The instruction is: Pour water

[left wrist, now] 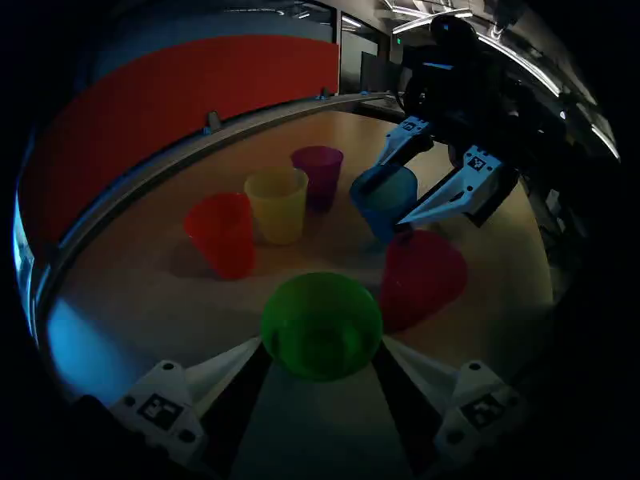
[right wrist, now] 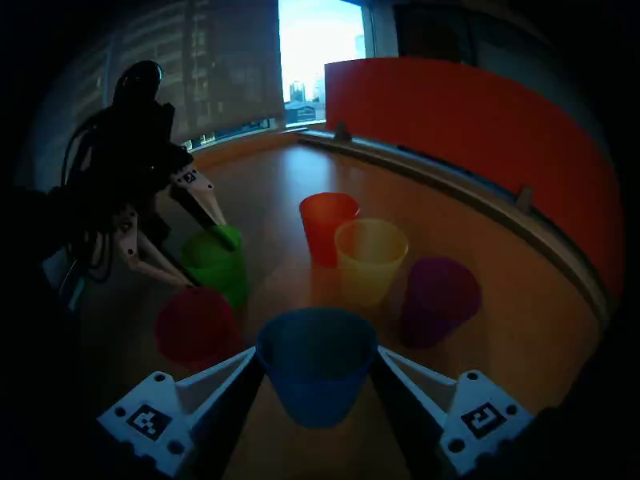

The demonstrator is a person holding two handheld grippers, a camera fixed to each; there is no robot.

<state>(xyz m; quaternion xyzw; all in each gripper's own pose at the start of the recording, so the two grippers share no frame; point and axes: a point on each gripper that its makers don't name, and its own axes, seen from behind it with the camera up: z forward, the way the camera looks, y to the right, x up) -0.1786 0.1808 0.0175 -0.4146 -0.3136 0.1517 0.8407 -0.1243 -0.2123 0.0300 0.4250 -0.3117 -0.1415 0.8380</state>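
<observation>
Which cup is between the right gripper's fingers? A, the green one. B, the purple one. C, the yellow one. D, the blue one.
D: the blue cup sits between the fingers of the right gripper, while the left gripper holds the green cup.

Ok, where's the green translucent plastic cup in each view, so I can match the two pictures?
Left gripper view: the green translucent plastic cup sits bottom centre, gripped in the left claw.
Right gripper view: the same cup is left of centre, farther off, beyond the blue plastic cup held in the right claw.
Shared landmark: the yellow plastic cup, beside the purple plastic cup in both.
</observation>
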